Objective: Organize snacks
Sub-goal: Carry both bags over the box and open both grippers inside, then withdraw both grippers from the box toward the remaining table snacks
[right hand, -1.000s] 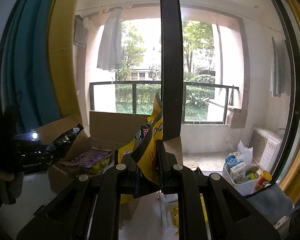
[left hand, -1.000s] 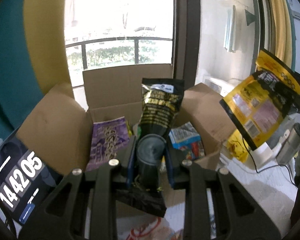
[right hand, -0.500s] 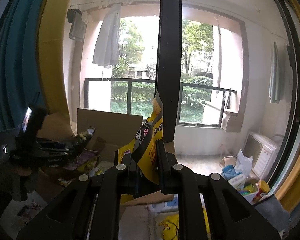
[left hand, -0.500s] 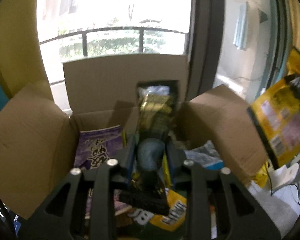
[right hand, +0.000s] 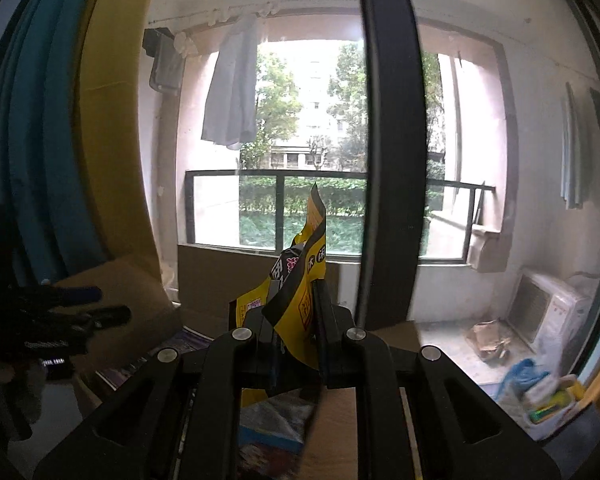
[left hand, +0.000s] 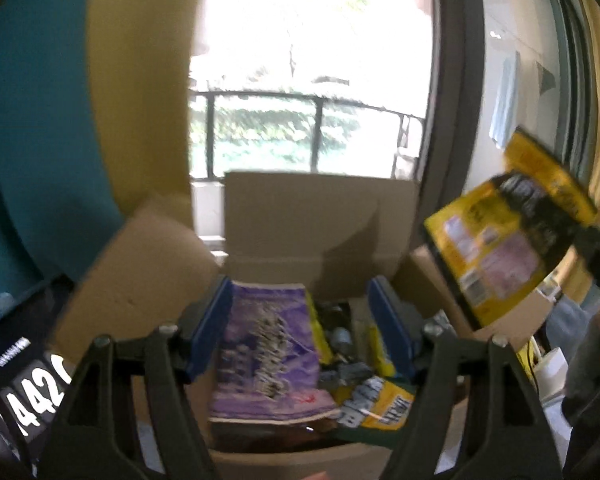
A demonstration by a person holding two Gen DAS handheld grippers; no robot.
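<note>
My left gripper [left hand: 302,320] is open and empty above an open cardboard box [left hand: 320,216]. In the box lie a purple snack bag [left hand: 266,352], a yellow packet [left hand: 374,404] and other packets. My right gripper [right hand: 294,312] is shut on a yellow and black snack bag [right hand: 296,284], held upright in the air. That bag also shows in the left wrist view [left hand: 504,240], to the right of the box and above its right flap. The left gripper shows in the right wrist view [right hand: 76,312], open over the box.
The box flaps [left hand: 140,272] stand open at left, back and right. A phone screen with digits [left hand: 28,392] is at lower left. A window and balcony rail [right hand: 340,184] are behind. A white basket of items [right hand: 548,400] sits at lower right.
My left gripper has opened and let go of the black and gold snack bag, which has dropped from between the fingers. My right gripper still holds the yellow bag and has shifted a little.
</note>
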